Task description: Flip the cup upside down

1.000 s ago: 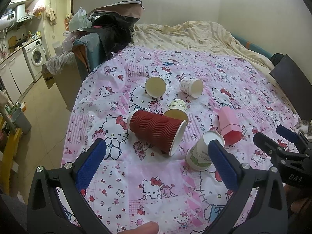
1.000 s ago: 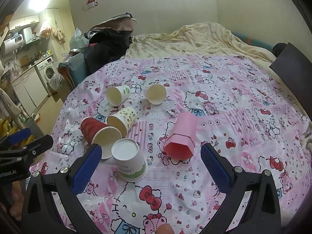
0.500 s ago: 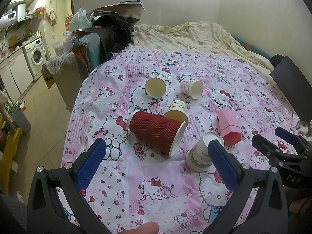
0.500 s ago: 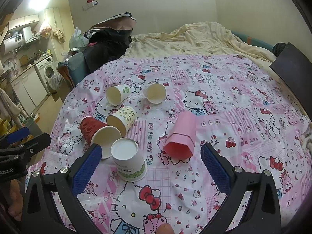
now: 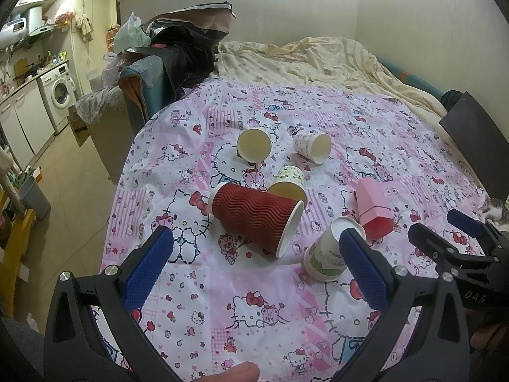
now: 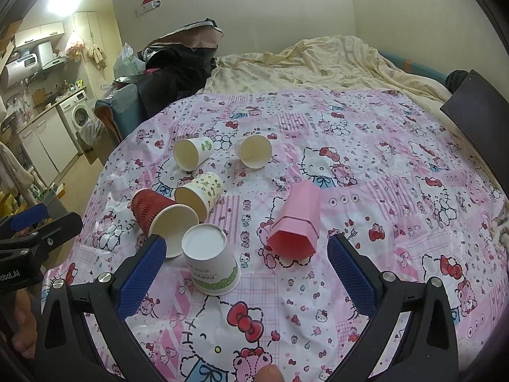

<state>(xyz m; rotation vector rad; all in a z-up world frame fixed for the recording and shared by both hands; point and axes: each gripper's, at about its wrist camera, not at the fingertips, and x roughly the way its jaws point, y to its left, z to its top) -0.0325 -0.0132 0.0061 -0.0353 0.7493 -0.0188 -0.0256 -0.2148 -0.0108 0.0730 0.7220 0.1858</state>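
1. Left tongs (image 5: 256, 265): spread wide, holding nothing.
2. Right tongs (image 6: 246, 273): spread wide, holding nothing.
3. White cup (image 6: 211, 262): inverted, lower centre of frame, apparently touching the red cup (image 6: 152, 211).

Ahead of blue-padded fingers (image 6: 141, 277): a red wavy-ribbed cup (image 5: 254, 219), a pink faceted cup (image 6: 297, 222), white green-printed cup (image 6: 211, 262), on a pink cartoon-cat cloth (image 6: 366, 172)

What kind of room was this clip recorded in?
Probably a small studio flat, bedroom and kitchen in one. The cups lie on a Hello Kitty sheet spread over a bed, with a rumpled cream duvet behind. At the left stand a washing machine and white kitchen cabinets.
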